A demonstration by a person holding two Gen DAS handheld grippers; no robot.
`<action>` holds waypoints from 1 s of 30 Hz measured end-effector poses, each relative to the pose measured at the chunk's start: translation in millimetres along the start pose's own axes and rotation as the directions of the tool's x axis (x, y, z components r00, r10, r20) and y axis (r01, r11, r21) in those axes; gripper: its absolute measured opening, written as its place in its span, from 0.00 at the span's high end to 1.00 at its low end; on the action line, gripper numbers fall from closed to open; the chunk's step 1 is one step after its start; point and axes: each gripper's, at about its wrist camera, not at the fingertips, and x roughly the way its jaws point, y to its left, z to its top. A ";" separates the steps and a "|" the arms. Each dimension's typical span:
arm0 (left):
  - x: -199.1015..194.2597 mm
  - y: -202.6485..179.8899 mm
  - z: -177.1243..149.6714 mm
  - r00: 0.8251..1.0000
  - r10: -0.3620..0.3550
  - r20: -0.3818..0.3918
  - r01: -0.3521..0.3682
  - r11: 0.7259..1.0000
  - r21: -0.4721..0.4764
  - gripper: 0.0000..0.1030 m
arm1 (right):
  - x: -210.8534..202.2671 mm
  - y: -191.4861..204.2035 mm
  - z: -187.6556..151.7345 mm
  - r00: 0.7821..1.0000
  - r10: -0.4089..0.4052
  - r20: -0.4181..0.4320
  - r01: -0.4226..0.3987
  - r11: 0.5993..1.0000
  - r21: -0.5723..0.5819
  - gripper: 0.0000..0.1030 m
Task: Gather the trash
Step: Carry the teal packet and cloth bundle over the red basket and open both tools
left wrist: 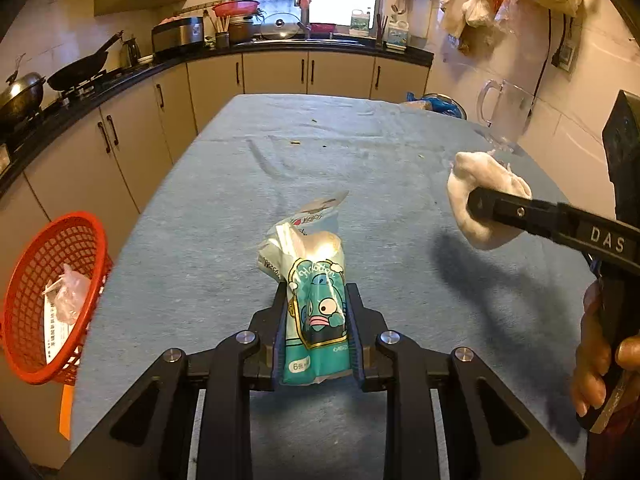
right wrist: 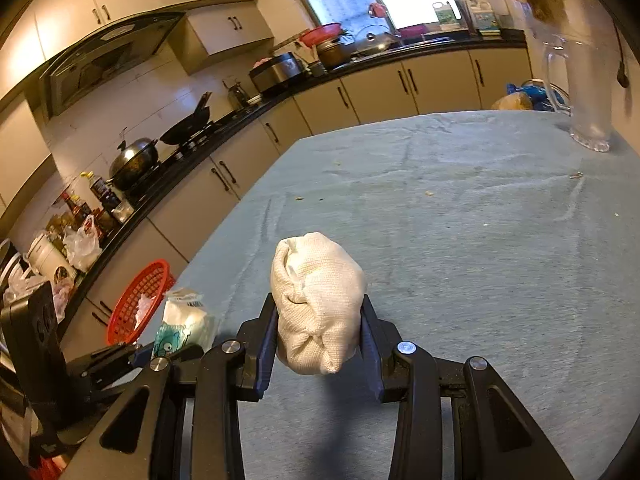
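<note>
My left gripper (left wrist: 318, 304) is shut on a teal tissue packet (left wrist: 316, 300) with a cartoon fish print, held just above the blue table cloth (left wrist: 280, 184). The same packet (right wrist: 182, 330) shows at the lower left of the right wrist view. My right gripper (right wrist: 320, 320) is shut on a crumpled white paper wad (right wrist: 318, 300), lifted off the table. That wad (left wrist: 476, 192) also appears at the right of the left wrist view, in the black fingers (left wrist: 504, 210). A red mesh basket (left wrist: 48, 296) with scraps inside hangs off the table's left edge.
A clear glass jug (left wrist: 504, 112) stands at the table's far right, with a blue bag (left wrist: 436, 104) behind it. Small crumbs (left wrist: 295, 143) dot the cloth. A person's hand (left wrist: 600, 364) holds the right gripper's handle. Dark counters with pots (right wrist: 134, 160) run along the left.
</note>
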 end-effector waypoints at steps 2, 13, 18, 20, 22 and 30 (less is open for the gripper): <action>-2.2 4.2 -1.2 1.000 0.004 0.003 -0.004 1.000 -0.008 0.76 | 0.8 5.6 -1.6 1.000 0.003 -0.002 -0.003 1.000 -0.015 0.61; -29.0 29.7 -4.0 0.999 0.009 0.046 -0.006 0.998 -0.059 0.76 | 4.1 12.0 -2.4 1.000 -0.004 -0.010 0.004 1.000 -0.018 0.61; -38.0 46.9 -5.7 0.998 0.009 0.063 -0.004 0.996 -0.091 0.76 | 4.2 24.5 -3.2 1.000 0.017 -0.005 -0.017 1.000 -0.007 0.61; -42.2 53.7 -6.8 0.997 0.012 0.071 -0.004 0.995 -0.101 0.76 | 6.3 32.4 -3.3 1.000 0.027 -0.008 -0.027 1.000 -0.009 0.61; -45.3 59.7 -6.3 0.997 0.014 0.079 -0.005 0.994 -0.110 0.76 | 9.6 40.6 -4.1 0.999 0.037 -0.016 -0.037 0.999 -0.010 0.61; -57.4 91.6 -4.0 0.994 0.024 0.110 -0.007 0.988 -0.154 0.76 | 34.3 78.2 -7.5 0.994 0.082 -0.075 -0.083 0.996 -0.021 0.61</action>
